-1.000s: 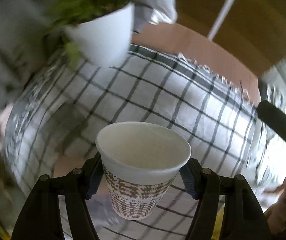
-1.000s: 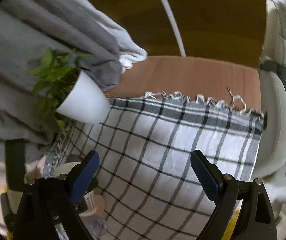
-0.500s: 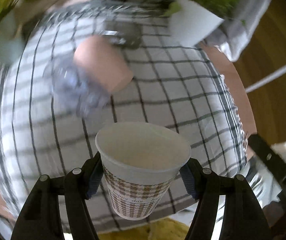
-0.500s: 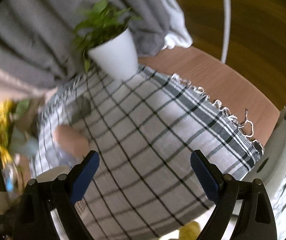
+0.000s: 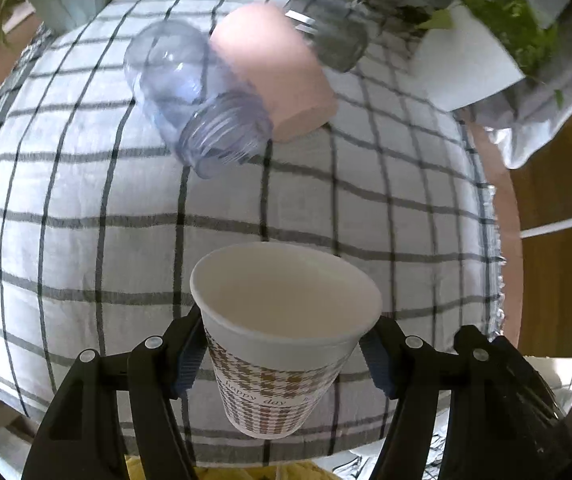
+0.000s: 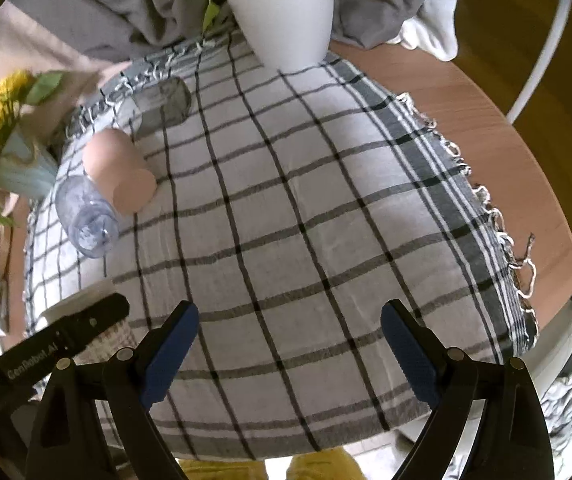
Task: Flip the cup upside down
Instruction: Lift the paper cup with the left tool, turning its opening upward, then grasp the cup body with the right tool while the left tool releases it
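Observation:
A paper cup [image 5: 281, 344] with a brown houndstooth band and white rim is held by my left gripper [image 5: 281, 356], whose blue pads press its sides. The cup's open mouth faces away from the camera, toward the checked tablecloth [image 5: 85, 240] below. In the right wrist view the cup [image 6: 89, 300] shows partly at the left edge behind the left gripper's black body. My right gripper [image 6: 288, 344] is open and empty above the near part of the cloth.
A pink cup [image 5: 273, 76], a clear plastic cup [image 5: 197, 104] and a glass [image 5: 334, 40] lie or stand at the far side of the cloth. A white plant pot [image 6: 286, 12] stands at the back. A sunflower vase [image 6: 1, 160] is at the left. The wooden table edge [image 6: 506, 152] is to the right.
My left gripper has kept turning with the cup, so its view has swung from the plant to look down on the cloth. The right gripper's view has tilted downward too.

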### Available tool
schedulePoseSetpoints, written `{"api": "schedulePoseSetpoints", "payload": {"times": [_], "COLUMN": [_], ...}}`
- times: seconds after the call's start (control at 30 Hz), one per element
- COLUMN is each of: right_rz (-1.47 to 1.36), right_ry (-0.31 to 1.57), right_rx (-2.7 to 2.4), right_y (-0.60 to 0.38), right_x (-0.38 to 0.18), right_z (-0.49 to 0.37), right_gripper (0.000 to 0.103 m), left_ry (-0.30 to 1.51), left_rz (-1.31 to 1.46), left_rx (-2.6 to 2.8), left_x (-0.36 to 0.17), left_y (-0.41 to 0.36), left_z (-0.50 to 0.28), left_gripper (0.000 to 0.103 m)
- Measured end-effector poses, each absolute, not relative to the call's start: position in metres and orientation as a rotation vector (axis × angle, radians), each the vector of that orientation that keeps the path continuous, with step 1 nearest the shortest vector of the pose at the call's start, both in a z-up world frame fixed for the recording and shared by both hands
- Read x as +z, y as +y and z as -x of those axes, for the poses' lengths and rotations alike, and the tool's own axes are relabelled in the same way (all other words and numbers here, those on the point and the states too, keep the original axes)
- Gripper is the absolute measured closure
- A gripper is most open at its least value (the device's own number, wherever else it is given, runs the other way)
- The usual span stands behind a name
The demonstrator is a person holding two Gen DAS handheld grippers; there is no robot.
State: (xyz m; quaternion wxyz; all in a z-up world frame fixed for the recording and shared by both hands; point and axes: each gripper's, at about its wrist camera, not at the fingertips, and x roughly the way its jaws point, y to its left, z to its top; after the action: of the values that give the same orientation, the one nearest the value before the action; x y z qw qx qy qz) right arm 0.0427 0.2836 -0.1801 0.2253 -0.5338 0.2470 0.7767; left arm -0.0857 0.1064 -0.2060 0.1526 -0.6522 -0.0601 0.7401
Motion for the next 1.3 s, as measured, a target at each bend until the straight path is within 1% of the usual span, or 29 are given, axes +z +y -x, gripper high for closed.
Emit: {"api": "schedulePoseSetpoints", "payload": {"times": [0.23,0.27,0.3,0.37,0.63,0.77,0.83,0.87,0.9,0.93,1.03,1.17,1.3], "right_rz": [1.501,1.5,1.502,1.505,1.488,1.462,1.45,1.446,1.441,1.434,1.44,1.499,1.583], "right_ry": [0.633,0.63,0.63,0.627,0.6,0.598,0.599,0.595,0.589,0.578,0.537,0.492,0.439], "right_rx": [2.147,2.147,2.146,2.143,2.146,2.163,2.194,2.217,2.239,2.263,2.334,2.421,2.476], "right_y": [0.282,0.282,0.282,0.282,0.28,0.274,0.268,0.264,0.26,0.255,0.238,0.209,0.183], "right_x": [-0.185,-0.185,-0.185,-0.186,-0.182,-0.172,-0.164,-0.159,-0.155,-0.152,-0.145,-0.15,-0.164], "right_z": [-0.033,-0.032,-0.032,-0.032,-0.035,-0.041,-0.045,-0.047,-0.048,-0.049,-0.048,-0.038,-0.025], "right_gripper": [0.011,0.011,0.011,0.011,0.011,0.011,0.011,0.011,0.011,0.011,0.011,0.011,0.011], "left_ry": [-0.175,-0.166,-0.156,-0.13,-0.091,-0.048,0.036,0.085,0.132,0.168,0.243,0.251,0.176], "left_rz": [1.943,1.951,1.956,1.955,1.935,1.863,1.751,1.697,1.646,1.597,1.498,1.539,1.684], "left_rx": [2.082,2.077,2.071,2.064,2.073,2.143,2.249,2.309,2.371,2.433,2.592,2.644,2.617], "left_x": [-0.223,-0.225,-0.226,-0.226,-0.222,-0.199,-0.175,-0.165,-0.156,-0.149,-0.137,-0.142,-0.166], "left_y": [0.105,0.105,0.106,0.107,0.108,0.099,0.091,0.086,0.08,0.072,0.048,0.021,-0.004], "left_z": [0.092,0.093,0.093,0.092,0.087,0.076,0.063,0.057,0.051,0.045,0.031,0.021,0.019], "left_gripper": [0.036,0.033,0.025,0.017,0.017,0.017,0.016,0.012,0.005,0.003,0.001,0.001,0.001]}}
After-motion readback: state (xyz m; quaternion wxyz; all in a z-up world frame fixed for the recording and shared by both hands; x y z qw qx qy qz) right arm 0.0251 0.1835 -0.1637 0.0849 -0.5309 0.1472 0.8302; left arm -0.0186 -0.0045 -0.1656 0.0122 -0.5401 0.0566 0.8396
